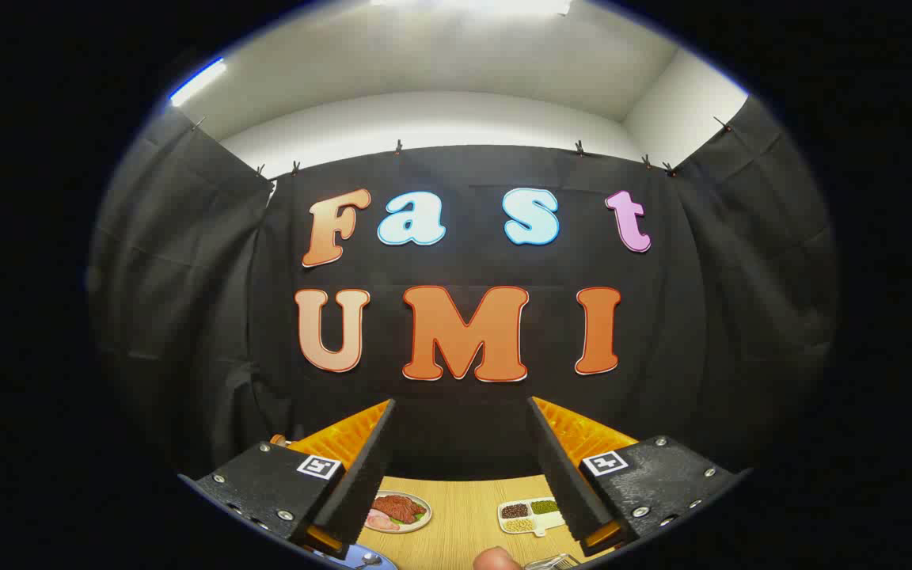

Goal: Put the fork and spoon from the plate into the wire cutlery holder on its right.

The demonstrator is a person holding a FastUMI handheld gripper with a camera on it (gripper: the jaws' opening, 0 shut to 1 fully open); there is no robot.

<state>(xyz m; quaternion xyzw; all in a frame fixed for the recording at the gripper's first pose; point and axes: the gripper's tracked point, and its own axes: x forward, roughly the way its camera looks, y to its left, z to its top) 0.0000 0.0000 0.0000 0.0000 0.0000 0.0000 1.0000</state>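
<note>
My gripper (461, 404) is open, its fingers spread wide with nothing between them, held high and facing the booth's back wall. Far below, by the left finger's base, an edge of a blue plate (345, 556) shows with the bowl of a spoon (368, 560) on it. The fork is hidden. Near the right finger's base, a bit of the wire cutlery holder (551, 562) peeks up from the wooden table (464, 514). All of these lie well beneath the fingers.
Further back on the table lie a round plate of meat (397, 511) and a small white tray of beans (531, 514). A person's fingertip (497, 559) pokes up between the blue plate and the wire holder.
</note>
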